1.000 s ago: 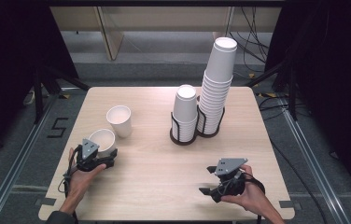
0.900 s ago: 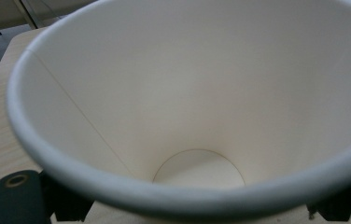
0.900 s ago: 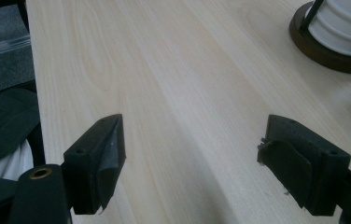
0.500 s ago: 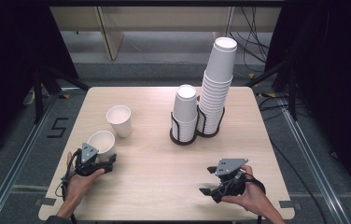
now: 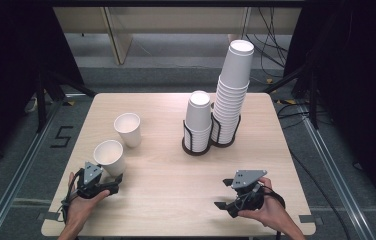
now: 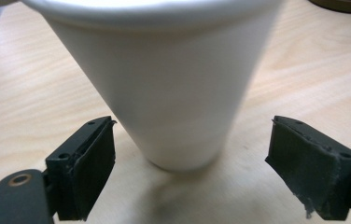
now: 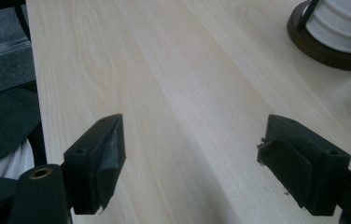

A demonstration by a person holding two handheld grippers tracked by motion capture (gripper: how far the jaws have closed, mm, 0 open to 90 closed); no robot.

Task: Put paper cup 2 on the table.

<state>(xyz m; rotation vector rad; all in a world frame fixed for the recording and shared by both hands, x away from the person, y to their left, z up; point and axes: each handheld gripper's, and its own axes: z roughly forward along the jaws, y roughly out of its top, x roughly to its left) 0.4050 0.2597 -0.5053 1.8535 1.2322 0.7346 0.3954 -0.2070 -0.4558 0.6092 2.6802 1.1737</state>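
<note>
The high view looks forward and down over the whole tabletop (image 5: 176,170); each tool view sits low, skimming the wood. The left one faces a cup (image 6: 164,84) at close range (also seen from above)

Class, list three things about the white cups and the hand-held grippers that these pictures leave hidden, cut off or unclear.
1. Near cup: the left gripper view's top edge cuts off its rim and inside.
2. Left hand-held gripper: in the high view its grey plate and that cup cover the jaw tips.
3. Short cup stack: the right gripper view's corner cuts it off above the dark holder base.
</note>
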